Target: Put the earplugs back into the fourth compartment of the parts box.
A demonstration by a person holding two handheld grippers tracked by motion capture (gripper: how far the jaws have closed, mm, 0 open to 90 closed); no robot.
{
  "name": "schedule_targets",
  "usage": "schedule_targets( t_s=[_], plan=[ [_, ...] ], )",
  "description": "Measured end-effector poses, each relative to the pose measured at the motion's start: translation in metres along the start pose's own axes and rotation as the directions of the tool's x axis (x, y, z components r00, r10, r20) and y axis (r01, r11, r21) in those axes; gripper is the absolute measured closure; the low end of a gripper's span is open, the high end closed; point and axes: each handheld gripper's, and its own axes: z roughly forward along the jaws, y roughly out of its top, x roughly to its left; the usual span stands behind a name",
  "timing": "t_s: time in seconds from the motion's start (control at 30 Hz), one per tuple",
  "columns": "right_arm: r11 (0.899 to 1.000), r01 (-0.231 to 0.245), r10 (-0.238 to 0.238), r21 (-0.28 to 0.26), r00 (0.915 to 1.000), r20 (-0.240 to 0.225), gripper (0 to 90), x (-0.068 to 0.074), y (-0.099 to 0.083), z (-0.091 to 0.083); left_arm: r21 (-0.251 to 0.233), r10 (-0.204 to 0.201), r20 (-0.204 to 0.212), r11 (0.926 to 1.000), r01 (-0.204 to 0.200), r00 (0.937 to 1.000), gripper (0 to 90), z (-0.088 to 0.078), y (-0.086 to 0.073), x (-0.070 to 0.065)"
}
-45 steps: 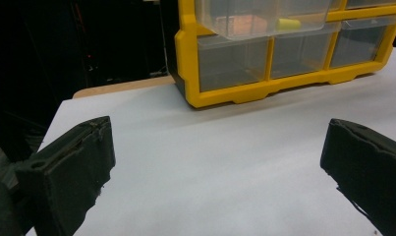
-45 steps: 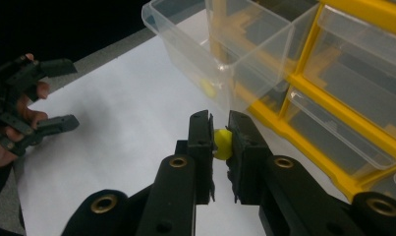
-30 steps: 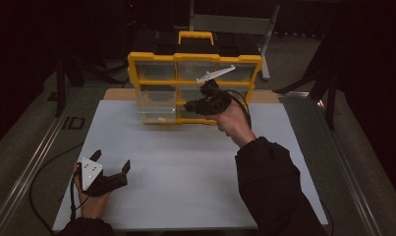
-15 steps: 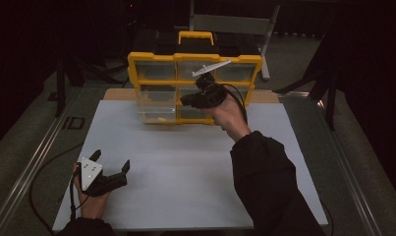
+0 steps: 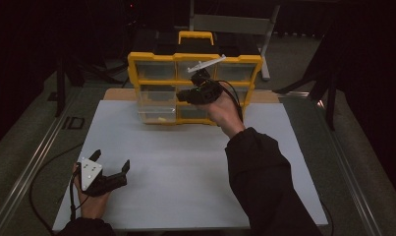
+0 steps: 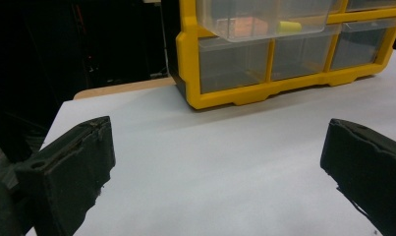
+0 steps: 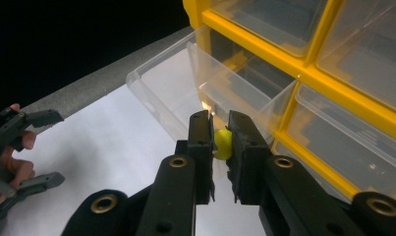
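Between the right gripper's nearly closed jaws sits a pinched yellow piece, above the pulled-out drawer.

Yellow glossy plastic organizer with clear smooth plastic drawers; matt white tabletop sheet over bare wood edge; matt black rubbery pads on left gripper, worn at edges.

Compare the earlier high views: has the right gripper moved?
Yes. The right gripper has shifted left across the yellow drawer cabinet, toward its open drawer.
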Motion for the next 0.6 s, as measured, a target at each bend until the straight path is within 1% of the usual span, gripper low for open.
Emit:
schedule_targets(
  t_s=[0.1, 0.47, 0.6],
  plan=[
    [1.0, -0.001, 0.001, -0.013, 1.0, 0.007, 80.7, -0.001, 0.001, 0.003, 0.0, 0.0, 0.0, 1.0, 0.0, 1.0, 0.9, 0.0, 0.0, 0.0],
    [1.0, -0.022, 0.023, -0.014, 0.9996, 0.015, 80.7, -0.003, 0.003, 0.015, 0.0, 0.0, 0.0, 1.0, 0.0, 1.0, 0.9, 0.0, 0.0, 0.0],
    [1.0, -0.023, 0.023, -0.01, 0.9996, 0.016, 80.7, -0.003, 0.003, 0.018, 0.001, 0.002, 0.001, 1.0, -0.002, 1.0, 0.9, 0.0, 0.0, 0.0]
  ],
)
